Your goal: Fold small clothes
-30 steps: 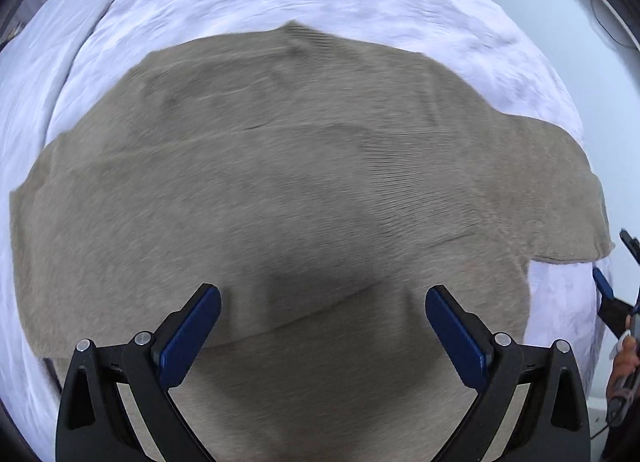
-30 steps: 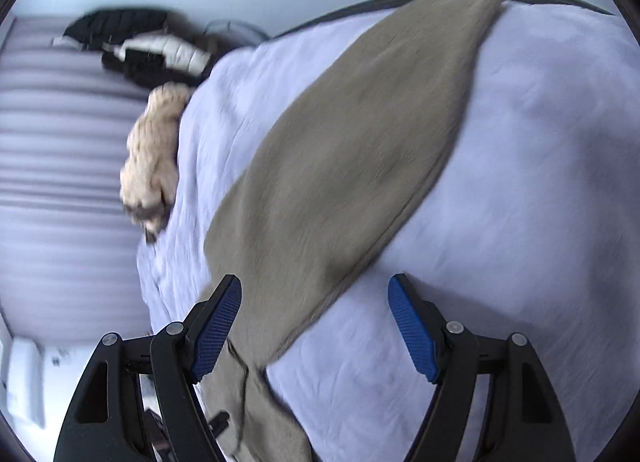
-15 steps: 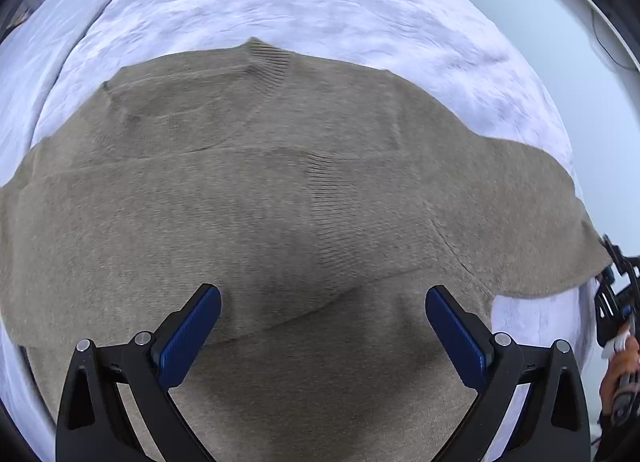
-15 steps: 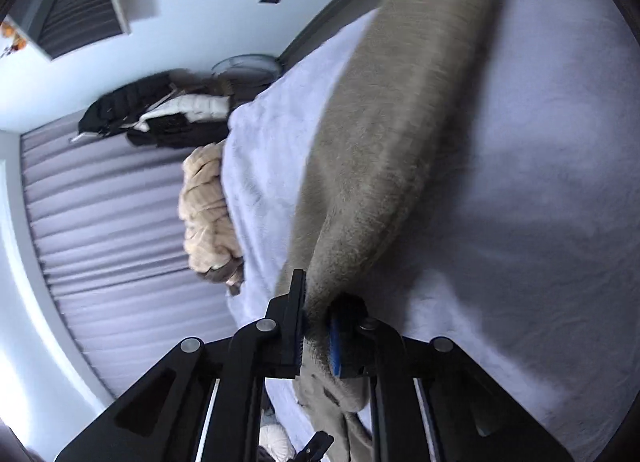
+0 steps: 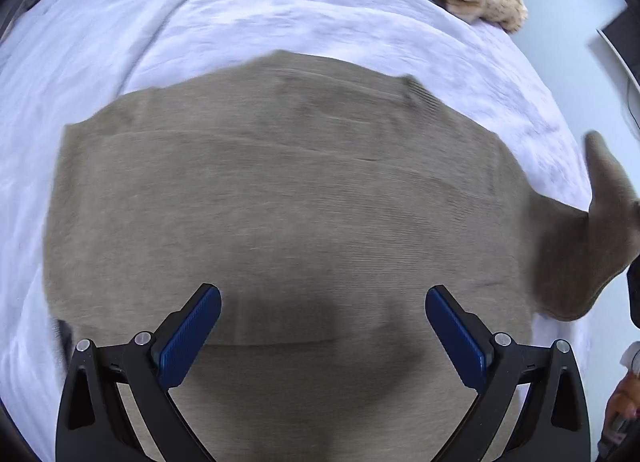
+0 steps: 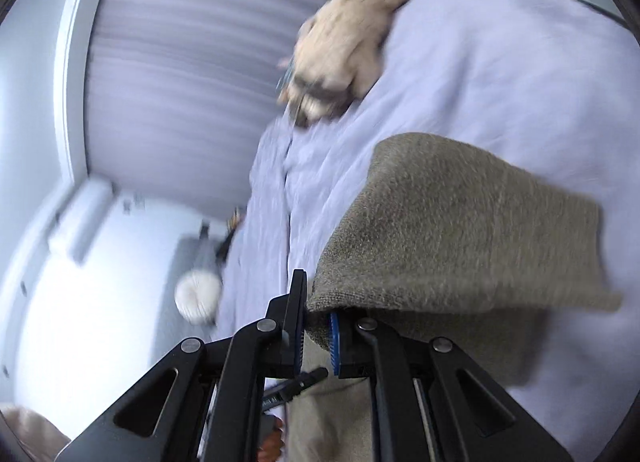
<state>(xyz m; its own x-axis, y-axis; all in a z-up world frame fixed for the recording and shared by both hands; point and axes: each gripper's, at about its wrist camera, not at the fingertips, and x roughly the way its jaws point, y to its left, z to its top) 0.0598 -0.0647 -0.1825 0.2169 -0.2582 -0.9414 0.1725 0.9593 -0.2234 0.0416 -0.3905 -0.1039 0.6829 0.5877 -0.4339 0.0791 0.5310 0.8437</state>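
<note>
Taupe knit sweater (image 5: pixel 280 201) lies across my lavender bed (image 5: pixel 200 21), long axis left-right in the left view; only there my left fingers (image 5: pixel 320 330) hover spread. Right fingers (image 6: pixel 316 326) pinch its sleeve, which earlier lay flat, now lifted at right edge.

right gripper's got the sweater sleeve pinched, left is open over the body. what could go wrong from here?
1. The right gripper pinches only the edge of the sleeve, so the knit may slip out mid-fold.
2. The left gripper is open above the sweater and pins nothing, so pulling the sleeve may drag the whole body across the bedsheet.
3. The sleeve hangs bunched and may land creased.
</note>
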